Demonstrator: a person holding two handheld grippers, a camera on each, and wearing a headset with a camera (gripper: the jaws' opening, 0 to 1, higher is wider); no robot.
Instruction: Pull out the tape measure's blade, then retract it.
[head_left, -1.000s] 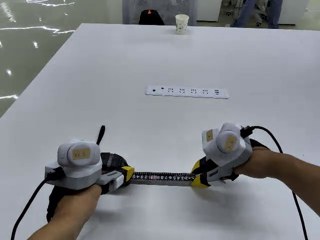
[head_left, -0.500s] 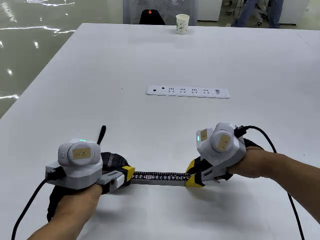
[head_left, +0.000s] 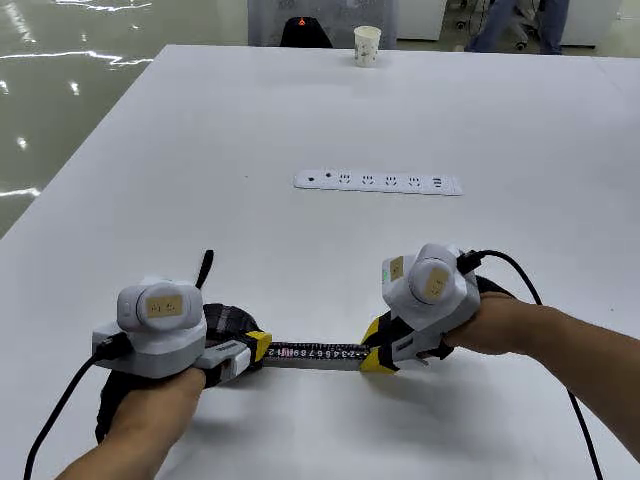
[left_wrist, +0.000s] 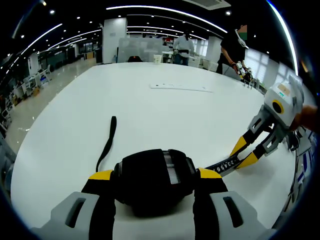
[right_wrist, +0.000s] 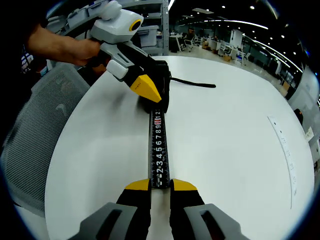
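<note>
Your left tool (left_wrist: 156, 176) clamped the tape measure (head_left: 226, 323) on the desk (head_left: 300, 120); your right tool (right_wrist: 160, 186) pinched the end of its extended blade (right_wrist: 158, 145).

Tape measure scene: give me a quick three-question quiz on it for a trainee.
1. True or false: the left gripper is shut on the tape measure's case.
2. Pick one: what does the right gripper clamp? A the blade; B a screwdriver; C nothing.
3. Short answer: what stands near the far edge of the table, beyond the power strip?

Key: 1 true; 2 A; 3 a paper cup.
</note>
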